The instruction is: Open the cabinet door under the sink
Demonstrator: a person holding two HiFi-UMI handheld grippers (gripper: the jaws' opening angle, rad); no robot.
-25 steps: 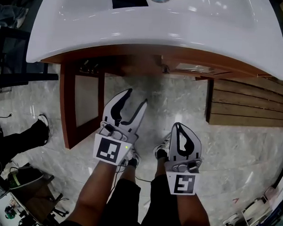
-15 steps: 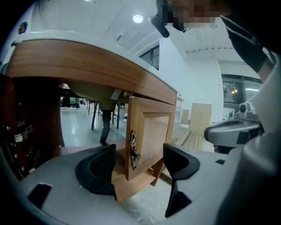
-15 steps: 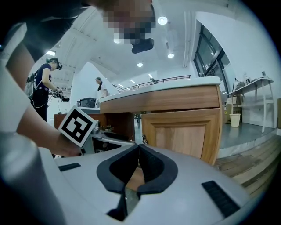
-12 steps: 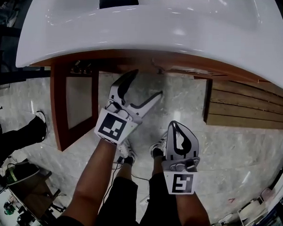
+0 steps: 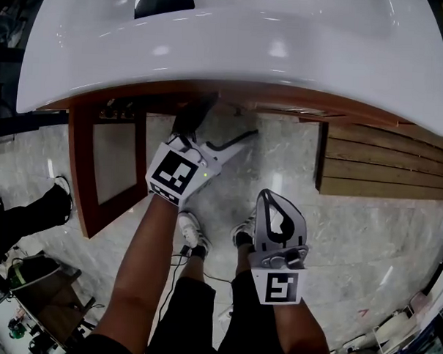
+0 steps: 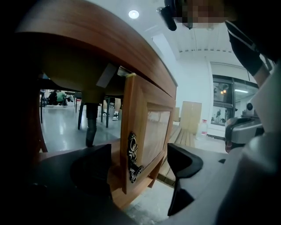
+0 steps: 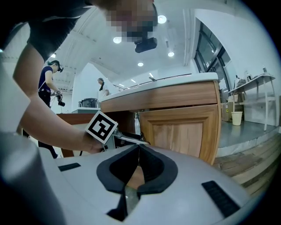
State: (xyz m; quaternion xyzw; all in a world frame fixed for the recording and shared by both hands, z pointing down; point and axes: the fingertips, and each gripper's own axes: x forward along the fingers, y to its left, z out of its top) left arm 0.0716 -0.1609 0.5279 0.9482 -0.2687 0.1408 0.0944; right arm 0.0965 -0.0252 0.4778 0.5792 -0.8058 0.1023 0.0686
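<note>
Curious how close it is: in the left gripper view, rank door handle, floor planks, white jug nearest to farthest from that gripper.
1. door handle, between the jaws, which have just been opening.
2. floor planks, right, beyond the door.
3. white jug, far back.

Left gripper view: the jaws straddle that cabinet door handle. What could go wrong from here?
The left gripper has just been opening; the ornate handle sits between its jaws untouched, nearer one jaw, so closing might pinch the door edge instead. One jaw reaches under the sink rim and could bump it.
</note>
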